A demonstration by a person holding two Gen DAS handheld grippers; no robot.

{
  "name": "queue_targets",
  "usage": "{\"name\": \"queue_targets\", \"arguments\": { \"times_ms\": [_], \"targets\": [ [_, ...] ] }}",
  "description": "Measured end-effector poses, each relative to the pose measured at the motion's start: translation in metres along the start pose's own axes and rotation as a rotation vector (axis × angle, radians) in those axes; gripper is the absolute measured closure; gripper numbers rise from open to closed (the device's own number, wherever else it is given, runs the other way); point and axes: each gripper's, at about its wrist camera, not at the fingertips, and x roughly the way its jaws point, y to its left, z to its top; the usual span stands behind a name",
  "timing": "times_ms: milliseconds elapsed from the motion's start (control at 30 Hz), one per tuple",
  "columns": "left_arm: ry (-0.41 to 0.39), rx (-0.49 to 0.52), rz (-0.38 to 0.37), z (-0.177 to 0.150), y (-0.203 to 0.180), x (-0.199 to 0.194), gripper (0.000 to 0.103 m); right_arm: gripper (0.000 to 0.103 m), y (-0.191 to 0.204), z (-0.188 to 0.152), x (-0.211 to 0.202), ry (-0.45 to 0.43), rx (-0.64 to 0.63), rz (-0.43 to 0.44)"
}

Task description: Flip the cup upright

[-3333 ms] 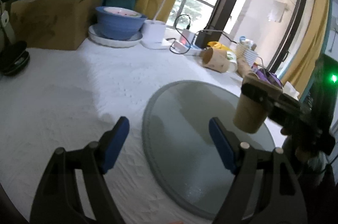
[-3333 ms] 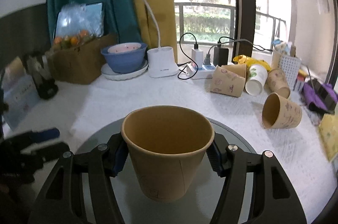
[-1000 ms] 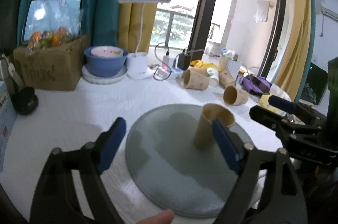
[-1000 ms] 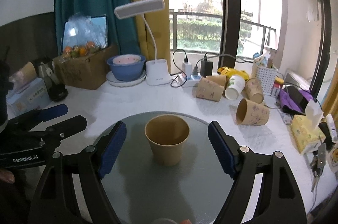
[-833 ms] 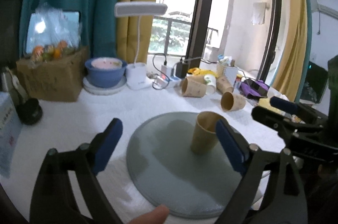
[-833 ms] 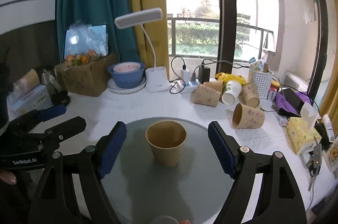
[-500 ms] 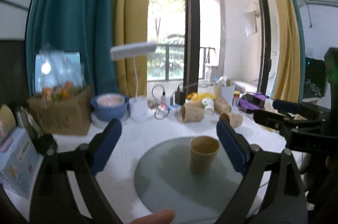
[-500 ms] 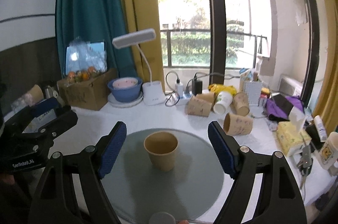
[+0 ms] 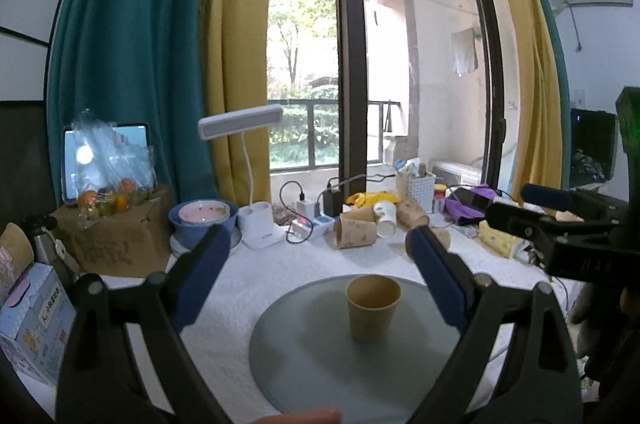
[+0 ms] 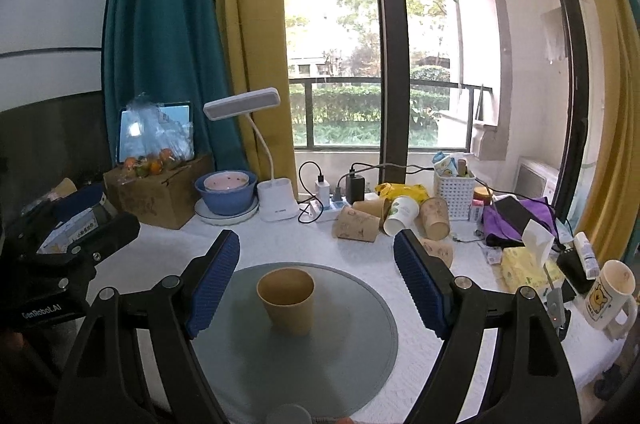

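the cup (image 10: pixel 285 302) stands upright, mouth up, on the round grey mat (image 10: pixel 360 364), a little left of the mat's middle in the right wrist view, and nothing touches it. judging by that pose, the flip looks finished.

the right gripper (image 10: pixel 316 282) hangs back from the cup with its jaws spread wide and released, the blue pads (image 10: pixel 214 278) flanking the cup but well apart from its wall. that gap suggests a retreat clearance, kept so a pad cannot clip the thin paper rim and tip it.

the left gripper (image 9: pixel 318 280) also faces the cup from the near side of the mat, jaws released and holding nothing; it seems to be idle, kept off the mat so it does not crowd the cup.

beyond the mat, on the white-covered desk (image 10: pixel 168 244), several spare paper cups (image 10: pixel 356 222) lie on their sides near a power strip (image 10: pixel 326 209), with a desk lamp (image 10: pixel 276 199) and a blue bowl (image 10: pixel 226 191) to their left. a yellow tissue pack (image 10: pixel 524 268) and a mug (image 10: pixel 610 294) sit right of the mat.
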Motion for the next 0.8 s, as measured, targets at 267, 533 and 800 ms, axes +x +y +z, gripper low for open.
{"name": "queue_targets", "arguments": {
  "times_ms": [267, 533, 800],
  "targets": [
    [0.017, -0.014, -0.011, -0.0030, -0.0004, 0.0037, 0.010, 0.021, 0.0009, -0.0011, 0.0008, 0.003, -0.002, 0.001],
    [0.031, -0.032, -0.019, -0.0054, 0.0004, 0.0055, 0.010, 0.021, -0.0014, -0.0011, 0.0014, 0.007, 0.005, -0.002],
    [0.033, -0.036, -0.020, -0.0056, 0.0002, 0.0055, 0.010, 0.021, -0.0024, -0.0011, 0.0032, 0.011, 0.005, -0.002]
  ]
}}
